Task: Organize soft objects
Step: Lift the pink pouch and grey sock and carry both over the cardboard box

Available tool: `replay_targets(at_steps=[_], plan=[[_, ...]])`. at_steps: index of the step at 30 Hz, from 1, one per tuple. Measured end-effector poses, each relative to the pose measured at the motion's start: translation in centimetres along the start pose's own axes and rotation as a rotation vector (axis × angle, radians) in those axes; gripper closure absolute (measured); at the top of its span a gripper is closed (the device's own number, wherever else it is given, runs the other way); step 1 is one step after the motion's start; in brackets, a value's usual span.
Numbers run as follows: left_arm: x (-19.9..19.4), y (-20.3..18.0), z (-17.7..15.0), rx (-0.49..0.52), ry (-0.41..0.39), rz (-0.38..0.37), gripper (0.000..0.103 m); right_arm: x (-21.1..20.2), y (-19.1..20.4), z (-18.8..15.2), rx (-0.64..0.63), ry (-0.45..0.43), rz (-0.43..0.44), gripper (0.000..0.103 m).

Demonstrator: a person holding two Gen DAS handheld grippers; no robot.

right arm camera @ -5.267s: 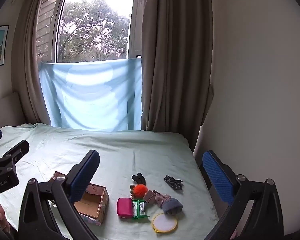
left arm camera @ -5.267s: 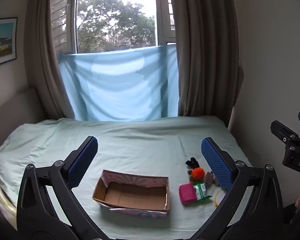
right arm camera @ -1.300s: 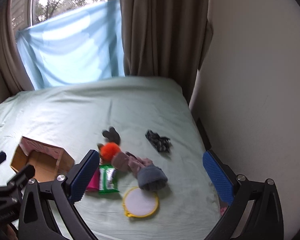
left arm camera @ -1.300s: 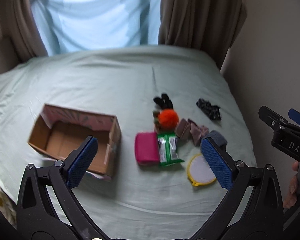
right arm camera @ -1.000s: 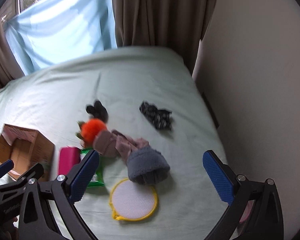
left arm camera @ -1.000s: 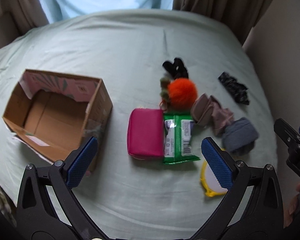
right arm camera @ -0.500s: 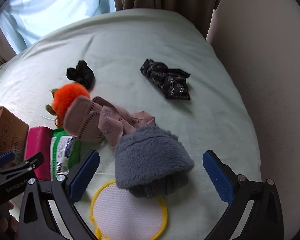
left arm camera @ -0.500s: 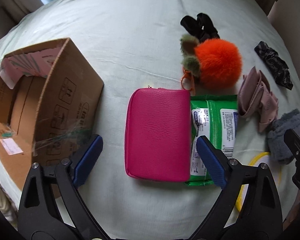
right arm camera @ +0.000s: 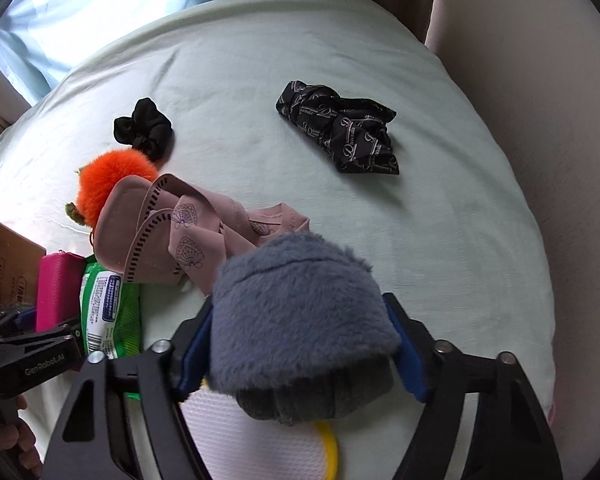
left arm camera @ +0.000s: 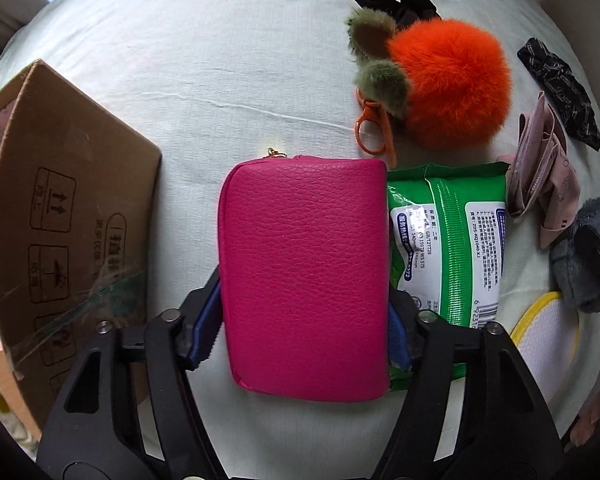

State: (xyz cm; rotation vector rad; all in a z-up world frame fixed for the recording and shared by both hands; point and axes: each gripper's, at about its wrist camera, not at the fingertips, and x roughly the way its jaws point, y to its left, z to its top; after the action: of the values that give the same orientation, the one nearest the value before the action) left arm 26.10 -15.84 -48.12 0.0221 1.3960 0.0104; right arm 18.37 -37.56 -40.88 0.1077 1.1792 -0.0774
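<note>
Your left gripper (left arm camera: pixel 304 320) is closing, pads against the pink pouch (left arm camera: pixel 304 264); your right gripper (right arm camera: pixel 300 344) is closing, squeezing the grey fuzzy hat (right arm camera: pixel 300 320).

Soft daylight from the window (right arm camera: pixel 80 12) lit the bed sheet (right arm camera: pixel 260 80) evenly, casting only faint shadows and no glare. Both views were sharp at centre, while fisheye distortion bent the edges and darkened the corners.
</note>
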Motion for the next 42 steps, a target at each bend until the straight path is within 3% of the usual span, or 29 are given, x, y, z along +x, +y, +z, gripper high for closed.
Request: replay_targets(at_steps=[5, 14, 21, 27, 36, 42], plan=[[-0.7, 0.3, 0.1, 0.031, -0.011, 0.007, 0.054, -0.4, 0.1, -0.4, 0.003, -0.015, 0.003, 0.052], [-4.1, 0.4, -0.1, 0.026, -0.058, -0.015, 0.061, -2.5, -0.2, -0.6, 0.025, -0.054, 0.005, 0.059], [-10.3, -0.3, -0.4, 0.0, -0.128, -0.049, 0.061, -6.1, -0.4, -0.3, 0.063, -0.086, 0.013, 0.059], [-17.5, -0.2, 0.4, -0.001, -0.212, -0.084, 0.061, -13.0, 0.3, 1.0, 0.07, -0.151, 0.017, 0.059], [-29.2, 5.3, -1.0, -0.016, -0.374, -0.14, 0.061, -24.9, 5.3, 3.6, -0.015, -0.279, 0.046, 0.059], [-33.7, 13.0, -2.1, -0.045, -0.424, -0.133, 0.061, -30.2, 11.5, 4.0, -0.039, -0.328, 0.088, 0.059]])
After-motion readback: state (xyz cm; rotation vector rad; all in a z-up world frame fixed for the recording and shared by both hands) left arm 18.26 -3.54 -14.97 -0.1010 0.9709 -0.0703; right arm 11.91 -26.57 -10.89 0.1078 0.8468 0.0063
